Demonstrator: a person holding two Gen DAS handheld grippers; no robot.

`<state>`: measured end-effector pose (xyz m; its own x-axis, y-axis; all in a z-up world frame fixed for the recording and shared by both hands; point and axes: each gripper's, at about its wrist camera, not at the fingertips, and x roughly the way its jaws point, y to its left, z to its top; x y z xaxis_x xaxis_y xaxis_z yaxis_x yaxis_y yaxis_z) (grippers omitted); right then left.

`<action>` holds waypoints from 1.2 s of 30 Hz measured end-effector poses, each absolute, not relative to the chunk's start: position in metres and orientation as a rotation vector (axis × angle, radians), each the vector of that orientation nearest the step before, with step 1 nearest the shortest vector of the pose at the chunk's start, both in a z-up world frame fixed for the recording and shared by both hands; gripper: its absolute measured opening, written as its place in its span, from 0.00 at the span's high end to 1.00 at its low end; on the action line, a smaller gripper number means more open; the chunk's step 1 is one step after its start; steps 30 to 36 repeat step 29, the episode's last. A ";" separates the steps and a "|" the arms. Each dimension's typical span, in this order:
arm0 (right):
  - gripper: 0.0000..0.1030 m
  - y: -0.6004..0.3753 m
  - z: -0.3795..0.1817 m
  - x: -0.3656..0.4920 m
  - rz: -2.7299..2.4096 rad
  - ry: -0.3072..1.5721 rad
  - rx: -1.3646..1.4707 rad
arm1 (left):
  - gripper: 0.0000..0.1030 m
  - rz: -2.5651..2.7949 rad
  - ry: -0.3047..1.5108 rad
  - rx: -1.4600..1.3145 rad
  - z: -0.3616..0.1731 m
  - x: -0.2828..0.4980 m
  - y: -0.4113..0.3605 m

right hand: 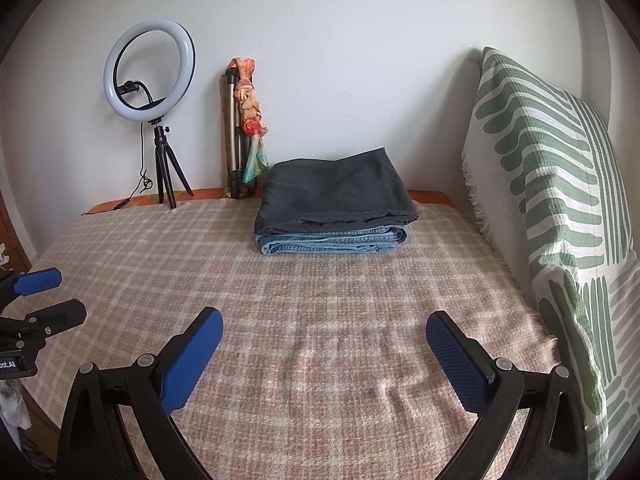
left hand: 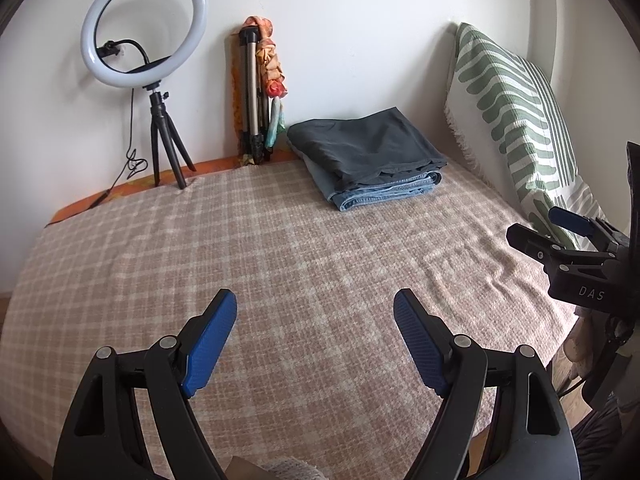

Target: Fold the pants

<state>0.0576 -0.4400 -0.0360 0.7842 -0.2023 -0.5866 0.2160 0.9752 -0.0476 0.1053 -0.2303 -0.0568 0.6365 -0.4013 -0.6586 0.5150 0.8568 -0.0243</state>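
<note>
Dark grey folded pants (left hand: pixel 362 146) lie on top of folded blue jeans (left hand: pixel 384 194) in a stack at the far side of the bed; the stack also shows in the right wrist view (right hand: pixel 334 196), with the jeans (right hand: pixel 332 242) under it. My left gripper (left hand: pixel 315 308) is open and empty, held over the plaid blanket well in front of the stack. My right gripper (right hand: pixel 324 326) is open and empty too, over the blanket nearer the pillow. Each gripper appears at the edge of the other's view: the right one (left hand: pixel 560 236), the left one (right hand: pixel 44 296).
A beige plaid blanket (left hand: pixel 280 264) covers the bed. A green-and-white patterned pillow (right hand: pixel 548 200) leans at the right. A ring light on a small tripod (left hand: pixel 144 28) and a folded tripod with a colourful scarf (left hand: pixel 260 92) stand against the white wall.
</note>
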 end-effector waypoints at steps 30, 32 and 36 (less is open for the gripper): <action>0.00 -0.431 -0.038 0.059 -0.210 0.652 0.052 | 0.21 -0.511 0.655 0.203 -0.053 0.101 -0.225; 0.00 -0.431 -0.038 0.059 -0.210 0.652 0.052 | 0.21 -0.511 0.655 0.203 -0.053 0.101 -0.225; 0.00 -0.431 -0.038 0.059 -0.210 0.652 0.052 | 0.21 -0.511 0.655 0.203 -0.053 0.101 -0.225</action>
